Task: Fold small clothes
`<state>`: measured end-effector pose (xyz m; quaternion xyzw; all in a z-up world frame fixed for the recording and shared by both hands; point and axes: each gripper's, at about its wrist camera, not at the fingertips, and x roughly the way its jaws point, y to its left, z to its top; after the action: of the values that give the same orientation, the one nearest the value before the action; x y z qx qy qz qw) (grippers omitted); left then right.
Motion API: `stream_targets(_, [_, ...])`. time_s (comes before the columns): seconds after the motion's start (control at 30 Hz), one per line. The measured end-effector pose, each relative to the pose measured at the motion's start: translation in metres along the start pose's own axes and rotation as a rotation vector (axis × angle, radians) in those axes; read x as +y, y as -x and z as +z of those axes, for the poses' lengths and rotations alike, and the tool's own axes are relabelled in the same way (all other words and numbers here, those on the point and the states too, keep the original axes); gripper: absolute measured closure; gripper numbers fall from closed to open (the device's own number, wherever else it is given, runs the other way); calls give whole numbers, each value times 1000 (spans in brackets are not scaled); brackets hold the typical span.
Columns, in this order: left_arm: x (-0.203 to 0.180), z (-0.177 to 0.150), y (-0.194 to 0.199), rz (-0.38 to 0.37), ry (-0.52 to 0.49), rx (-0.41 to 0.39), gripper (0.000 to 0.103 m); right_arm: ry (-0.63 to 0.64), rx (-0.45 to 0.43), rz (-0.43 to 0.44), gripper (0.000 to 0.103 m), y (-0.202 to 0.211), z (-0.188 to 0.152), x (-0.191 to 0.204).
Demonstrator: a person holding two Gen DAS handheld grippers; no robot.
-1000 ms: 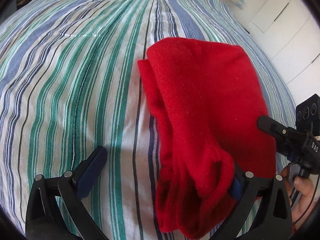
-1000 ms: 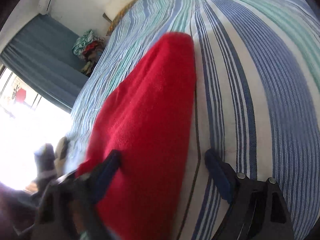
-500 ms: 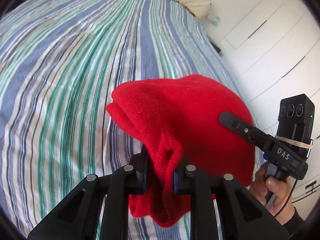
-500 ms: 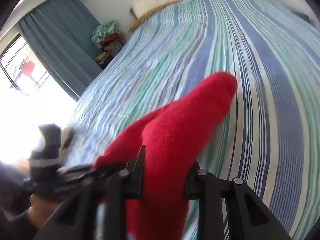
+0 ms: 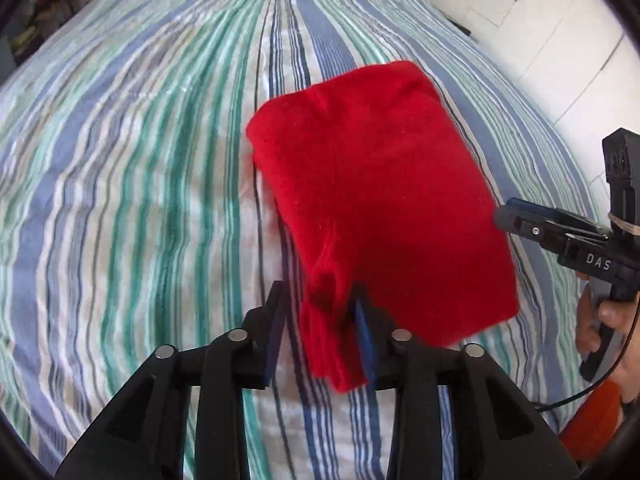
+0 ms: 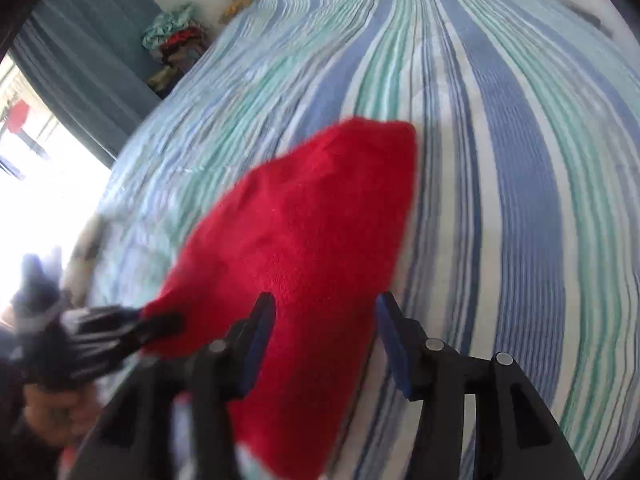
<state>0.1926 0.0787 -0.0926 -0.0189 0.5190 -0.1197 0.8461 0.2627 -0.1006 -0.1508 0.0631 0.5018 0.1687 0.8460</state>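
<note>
A folded red garment [image 5: 380, 200] lies on the striped bed sheet [image 5: 140, 200]; it also shows in the right wrist view [image 6: 312, 248]. My left gripper [image 5: 320, 328] has its jaws parted, with the garment's near corner between them, resting against the right pad. My right gripper [image 6: 324, 344] is open, with the garment's near edge between its blue pads [image 6: 390, 340]. From the left wrist view the right gripper [image 5: 520, 220] sits at the garment's right edge. From the right wrist view the left gripper [image 6: 152, 326] is blurred at the garment's left corner.
The bed sheet [image 6: 500, 120] stretches far ahead. White cupboard doors [image 5: 560, 32] stand to the right of the bed. A blue curtain [image 6: 80, 60], a bright window and a pile of clothes [image 6: 176, 40] lie beyond the far left side.
Both grippers were shut on the lifted garment half a second ago. Now both have opened, and the garment lies flatter on the bed.
</note>
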Motion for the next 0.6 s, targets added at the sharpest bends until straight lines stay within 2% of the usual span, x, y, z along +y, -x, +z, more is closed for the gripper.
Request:
stream_targets(0.03, [-5,-9,15,57,-24,-43,28,26,-24,-34,38,10,-14,0])
stream_targets(0.07, [-11,-17,31,107,-41,-91,7,35,-57,-49,22,24,-28,0])
stream_targets(0.1, [-17,-25,46,139,-50,-142,3,37,-90,-57,16,40,-39,1])
stream_targets(0.13, [-22,-30,60,158,-56,-182,2,44,-117,-71,9,57,-49,4])
stream_targets(0.17, [-27,-33,68,177,-58,-197,2,59,-141,-95,9,72,-58,9])
stream_targets(0.27, [-33,-34,82,288,-10,-184,2,120,-165,-157,7,105,-74,31])
stream_targets(0.37, [-33,-45,97,356,44,-187,2,135,-162,-181,7,124,-86,51])
stream_targets(0.6, [-30,-54,100,370,84,-108,2,34,-133,-201,7,144,-110,63])
